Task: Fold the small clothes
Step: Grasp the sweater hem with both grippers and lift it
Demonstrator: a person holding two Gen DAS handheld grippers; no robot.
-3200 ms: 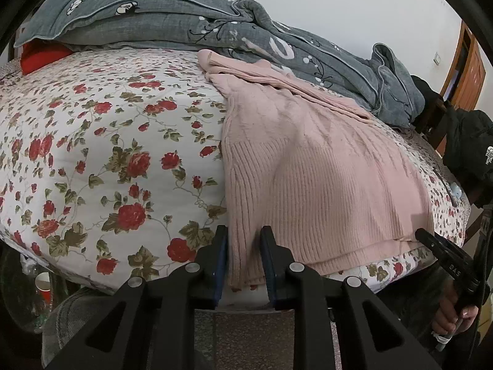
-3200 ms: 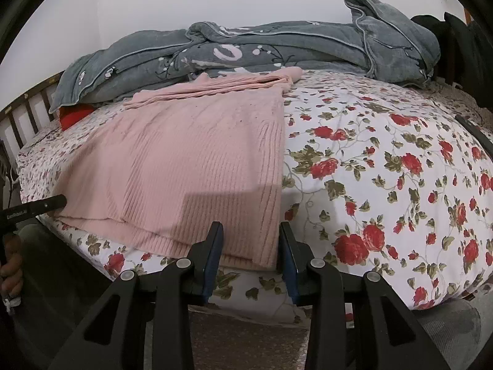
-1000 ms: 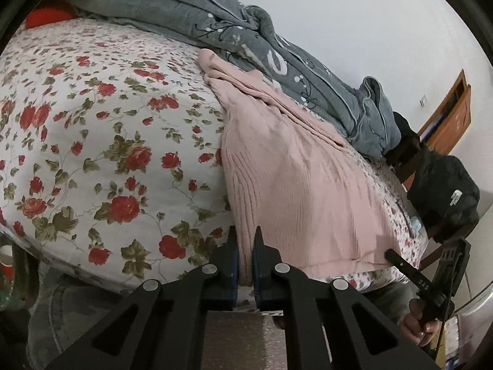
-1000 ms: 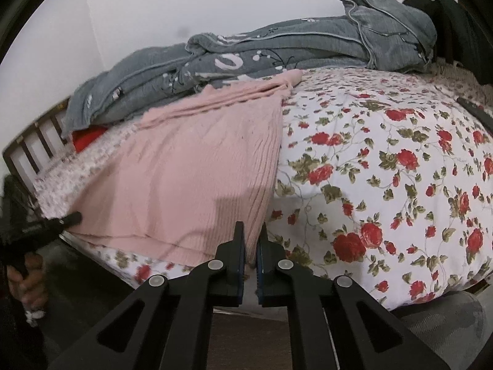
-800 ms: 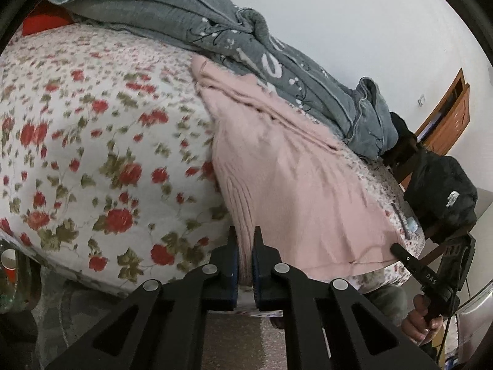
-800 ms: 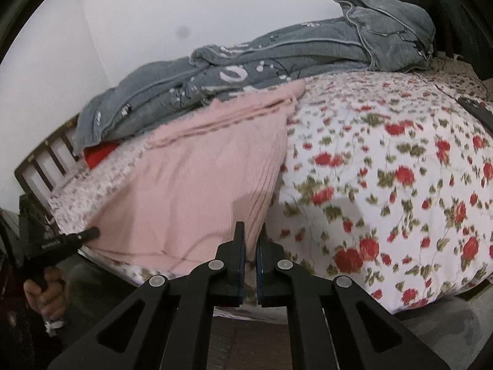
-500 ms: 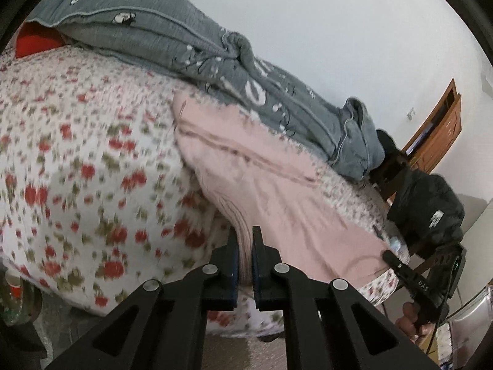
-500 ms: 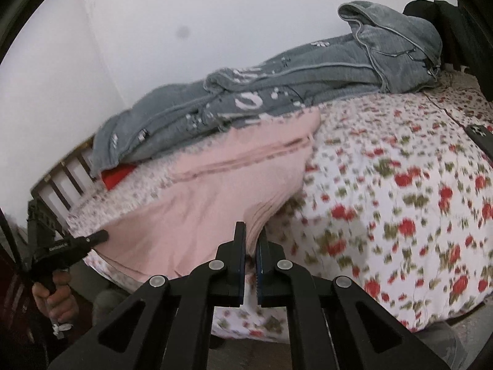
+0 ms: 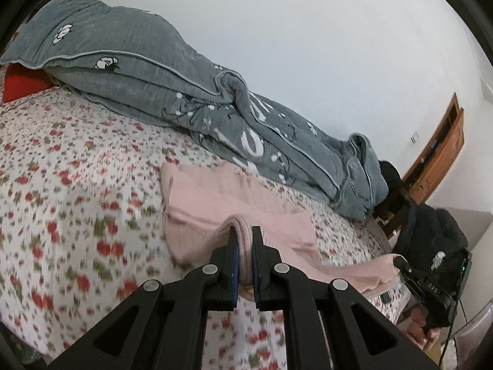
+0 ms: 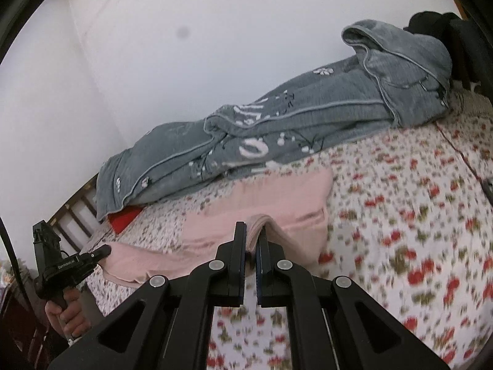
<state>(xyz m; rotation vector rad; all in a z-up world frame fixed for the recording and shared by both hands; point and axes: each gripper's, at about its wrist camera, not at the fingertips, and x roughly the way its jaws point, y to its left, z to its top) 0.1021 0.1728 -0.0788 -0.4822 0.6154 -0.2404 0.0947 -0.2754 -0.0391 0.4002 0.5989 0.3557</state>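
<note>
A pink knitted sweater [image 9: 215,197] lies on the floral bedsheet [image 9: 61,185], its near hem lifted off the bed. My left gripper [image 9: 245,237] is shut on one hem corner, the knit bunched between its pads. My right gripper [image 10: 253,234] is shut on the other corner of the pink sweater [image 10: 277,197]. The raised hem sags between the two grippers. In the left wrist view the right gripper [image 9: 400,260] shows at the right with the hem in its tip. In the right wrist view the left gripper [image 10: 103,250] shows at the left, held by a hand [image 10: 66,311].
A rolled grey quilt [image 9: 185,98] lies along the wall behind the sweater. A red pillow [image 9: 21,86] sits at the head end by a slatted bedframe [image 10: 77,212]. A black jacket [image 9: 431,234] hangs on a chair beside the bed, and a wooden door [image 9: 440,154] stands beyond.
Both grippers, shut on the hem corners, have risen and moved forward over the bed. The sweater's near half has lifted off the sheet and folds toward its far end.
</note>
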